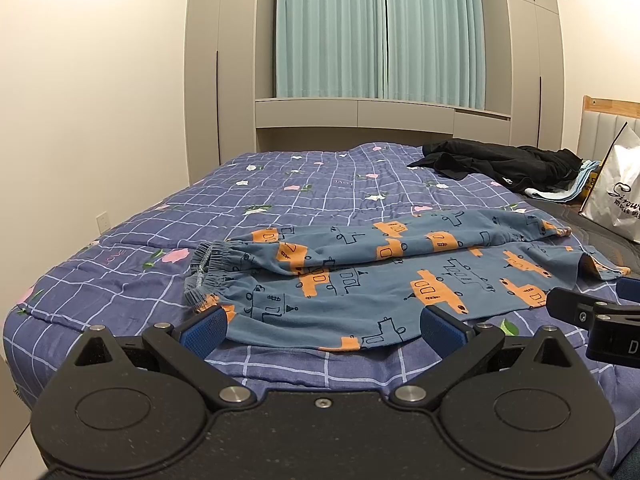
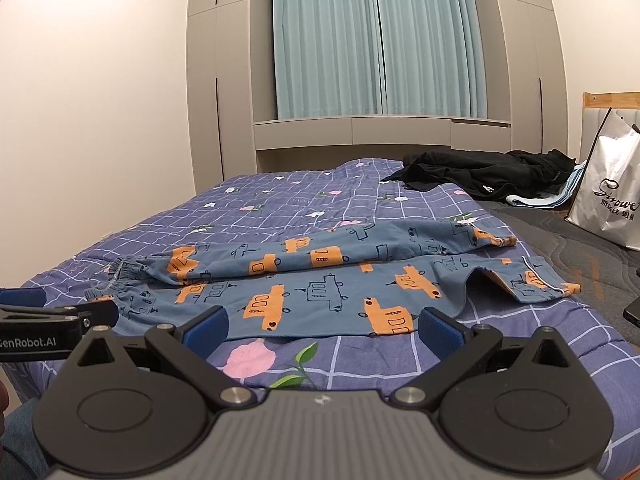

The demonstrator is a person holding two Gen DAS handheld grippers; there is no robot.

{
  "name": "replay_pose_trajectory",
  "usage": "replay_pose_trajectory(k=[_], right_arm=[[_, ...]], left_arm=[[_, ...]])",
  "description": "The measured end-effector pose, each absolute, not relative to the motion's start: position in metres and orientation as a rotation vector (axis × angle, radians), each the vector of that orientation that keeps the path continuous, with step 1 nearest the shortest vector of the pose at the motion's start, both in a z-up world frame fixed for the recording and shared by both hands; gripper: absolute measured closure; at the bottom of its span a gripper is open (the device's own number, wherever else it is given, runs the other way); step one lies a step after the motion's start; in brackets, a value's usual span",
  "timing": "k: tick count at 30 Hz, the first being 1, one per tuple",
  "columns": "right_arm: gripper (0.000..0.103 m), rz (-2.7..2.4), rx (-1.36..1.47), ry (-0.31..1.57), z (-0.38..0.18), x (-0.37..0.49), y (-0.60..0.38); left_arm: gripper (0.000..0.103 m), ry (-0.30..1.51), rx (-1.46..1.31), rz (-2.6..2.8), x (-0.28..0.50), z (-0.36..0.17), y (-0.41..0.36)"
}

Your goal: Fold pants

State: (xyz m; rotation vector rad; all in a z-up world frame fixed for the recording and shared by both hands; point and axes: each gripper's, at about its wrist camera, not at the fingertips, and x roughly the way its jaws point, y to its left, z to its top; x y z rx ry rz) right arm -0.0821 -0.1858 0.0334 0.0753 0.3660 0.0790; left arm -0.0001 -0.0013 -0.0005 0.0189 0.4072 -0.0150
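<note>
A pair of blue cotton pants printed with orange and outlined vehicles (image 1: 360, 276) lies across a bed covered by a purple checked quilt with pink and white flowers (image 1: 280, 192), waistband to the left and cuffs to the right, as two handheld grippers wait at the near edge. The left gripper (image 1: 324, 326) has its blue-padded fingers (image 1: 202, 330) spread wide, straddling the near hem of the pants close to the gathered elastic waist; the right gripper (image 2: 322, 326) is likewise spread wide and holds nothing, its fingers bracketing the near edge of the lower leg. The far leg looks already brought in beside or partly over the near one (the seam between them runs lengthwise), though one cuff on the right is turned up and the cloth is rumpled. The lengthwise fold seems at best half made, and the crosswise folds are all left to do. A heap of black clothing (image 1: 500, 166) and a white printed shopping bag (image 1: 618, 196) sit well apart at the far right.
</note>
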Motion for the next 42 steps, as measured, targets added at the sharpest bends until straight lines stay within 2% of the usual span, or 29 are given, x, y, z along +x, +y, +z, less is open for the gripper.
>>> replay_pose_trajectory(k=[19,34,42], right_arm=[[0.000,0.085,0.067,0.398,0.031,-0.077,-0.184],[0.000,0.076,0.100,0.416,0.036,-0.055,-0.192],[0.000,0.116,0.069,0.436,0.040,-0.028,-0.190]], left_arm=[[0.000,0.483,0.000,-0.019,0.010,-0.007,-0.001],[0.000,0.728,-0.071,0.027,0.051,-0.010,0.008],[0.000,0.785,-0.143,0.041,0.077,0.000,0.022]])
